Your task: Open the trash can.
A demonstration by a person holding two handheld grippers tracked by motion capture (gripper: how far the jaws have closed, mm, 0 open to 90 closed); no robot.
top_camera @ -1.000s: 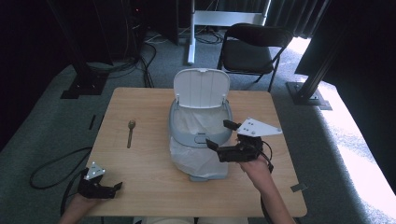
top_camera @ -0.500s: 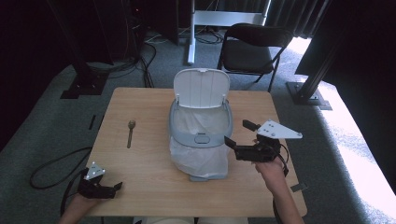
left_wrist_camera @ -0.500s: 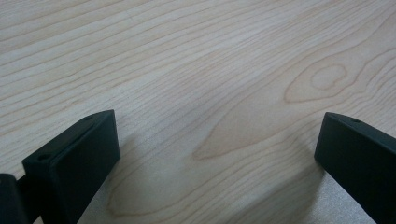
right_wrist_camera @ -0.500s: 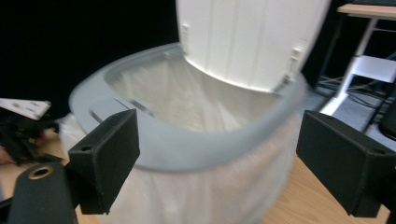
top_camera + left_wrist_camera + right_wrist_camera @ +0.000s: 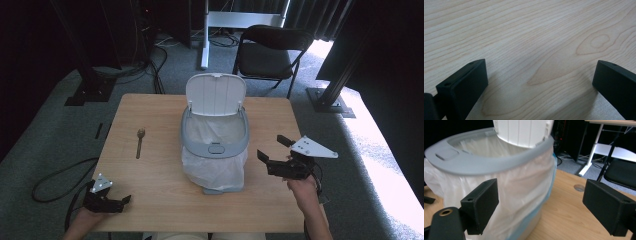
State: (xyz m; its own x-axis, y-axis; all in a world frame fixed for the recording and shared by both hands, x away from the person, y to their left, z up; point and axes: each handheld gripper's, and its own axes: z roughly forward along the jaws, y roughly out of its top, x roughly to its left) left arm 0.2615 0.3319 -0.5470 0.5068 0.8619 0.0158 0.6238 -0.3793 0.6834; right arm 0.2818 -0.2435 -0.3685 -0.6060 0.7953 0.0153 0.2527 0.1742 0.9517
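Note:
A small bin (image 5: 215,145) stands in the middle of the wooden table (image 5: 150,112), its grey rim (image 5: 215,148) over a white bag liner and its white lid (image 5: 216,94) raised at the back. My right gripper (image 5: 270,148) hovers open just right of the bin, apart from it and holding nothing. In the right gripper view the bag-covered bin (image 5: 506,185) sits close ahead and to the left, beyond the open right gripper (image 5: 541,188). My left gripper (image 5: 122,202) rests at the table's near left corner. The left gripper (image 5: 540,66) is open over bare wood.
A metal spoon (image 5: 140,142) lies on the table left of the bin. A black chair (image 5: 270,50) and a white desk frame stand behind the table. Cables (image 5: 55,175) trail on the floor at the left. A round grommet (image 5: 579,187) is set in the tabletop.
My right gripper has drawn back to the right, from over the bin's front edge to beside it. The left gripper has stayed put.

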